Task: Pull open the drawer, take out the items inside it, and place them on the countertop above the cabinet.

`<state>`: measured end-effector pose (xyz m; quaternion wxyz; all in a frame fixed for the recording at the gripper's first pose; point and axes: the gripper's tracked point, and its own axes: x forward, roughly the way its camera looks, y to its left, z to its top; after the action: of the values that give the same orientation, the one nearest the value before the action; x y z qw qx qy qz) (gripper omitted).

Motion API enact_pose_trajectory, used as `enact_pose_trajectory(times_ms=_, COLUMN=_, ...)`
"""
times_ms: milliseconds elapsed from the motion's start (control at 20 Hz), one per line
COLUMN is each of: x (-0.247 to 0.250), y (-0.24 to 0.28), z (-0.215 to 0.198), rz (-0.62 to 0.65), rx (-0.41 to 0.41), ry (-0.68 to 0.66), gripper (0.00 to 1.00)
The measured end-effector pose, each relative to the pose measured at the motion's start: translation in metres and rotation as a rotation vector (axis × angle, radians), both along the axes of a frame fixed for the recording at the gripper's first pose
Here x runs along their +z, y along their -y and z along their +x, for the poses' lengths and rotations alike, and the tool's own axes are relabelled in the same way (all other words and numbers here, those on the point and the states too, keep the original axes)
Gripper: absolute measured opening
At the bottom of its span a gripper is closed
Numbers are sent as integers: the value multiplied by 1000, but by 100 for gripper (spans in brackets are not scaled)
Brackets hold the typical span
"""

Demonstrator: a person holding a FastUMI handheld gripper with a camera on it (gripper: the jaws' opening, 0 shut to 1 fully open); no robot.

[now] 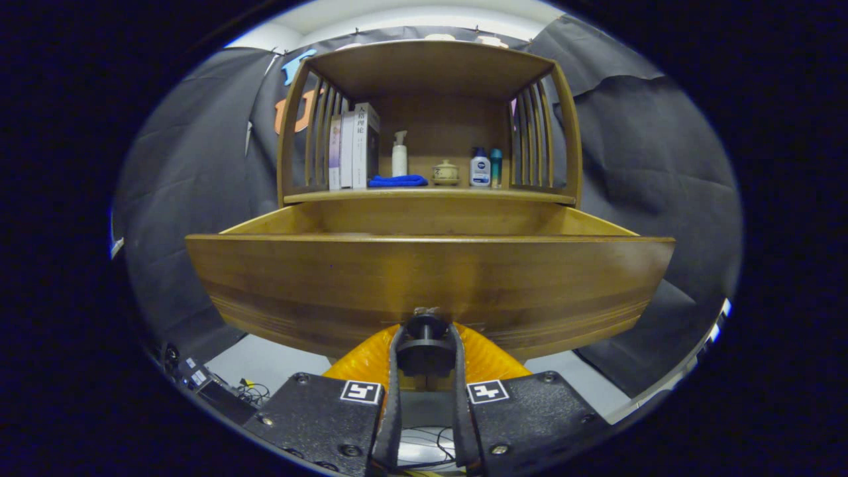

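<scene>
The gripper (425,350) is clamping both fingers on the dark knob (424,341) of the wooden drawer (429,281), which is sticking out open below the countertop (430,195) holding books (352,149) and bottles (479,169).

Gripper view looks forward along the tongs (425,351), close (and low) against the drawer (430,285) front.

No txt legible for sure. Tall book (366,142) on far shelf, left: spine has Chinese chars, too small to read. Bottle (479,169) at right: label blurred. B/w square marker (361,391) near each finger base. Gripper (425,344) fingers clamp drawer knob (425,329).
</scene>
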<state>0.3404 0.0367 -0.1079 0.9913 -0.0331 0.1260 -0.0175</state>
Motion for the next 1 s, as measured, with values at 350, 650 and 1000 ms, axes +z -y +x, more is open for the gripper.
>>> enact_pose_trajectory(times_ms=350, x=-1, y=1, z=-1, rz=2, rx=-5, ry=-7, gripper=34)
enact_pose_trajectory(times_ms=650, x=23, y=12, z=-17, rz=-32, rx=7, ry=87, gripper=73)
enact_pose_trajectory(times_ms=1000, x=69, y=50, z=-61, rz=6, rx=-39, ry=132, gripper=100)
